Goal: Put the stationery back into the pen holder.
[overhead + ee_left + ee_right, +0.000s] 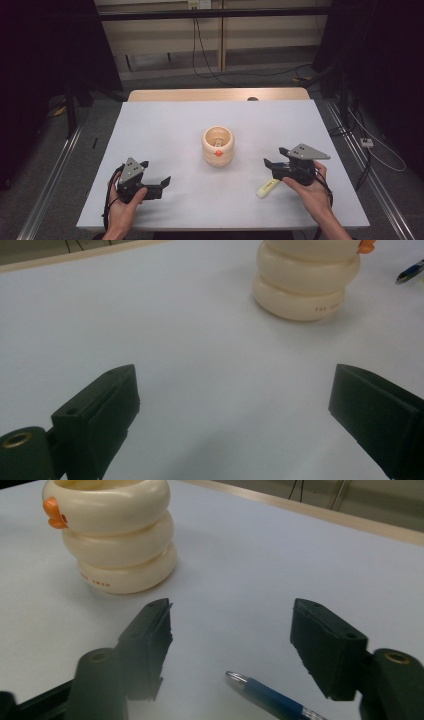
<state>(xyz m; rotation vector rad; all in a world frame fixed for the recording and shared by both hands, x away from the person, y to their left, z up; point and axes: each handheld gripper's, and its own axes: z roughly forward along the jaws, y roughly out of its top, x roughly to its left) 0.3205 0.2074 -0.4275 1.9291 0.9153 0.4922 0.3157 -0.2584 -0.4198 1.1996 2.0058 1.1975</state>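
A cream ringed pot (218,145) with an orange beak stands in the middle of the white table; it also shows in the left gripper view (300,285) and the right gripper view (117,535). A blue pen (272,697) lies on the table low between the jaws of my right gripper (232,607), and the pads do not touch it. That gripper (274,156) stands open to the right of the pot. My left gripper (156,171) is open and empty at the front left (235,375). The pen's tip (410,271) shows beyond the pot.
A pale yellow marker (268,188) lies near the front edge, just left of the right hand. The white table (165,130) ends in a wooden strip at the back, where a small dark object (252,99) sits. Cables run across the floor beyond.
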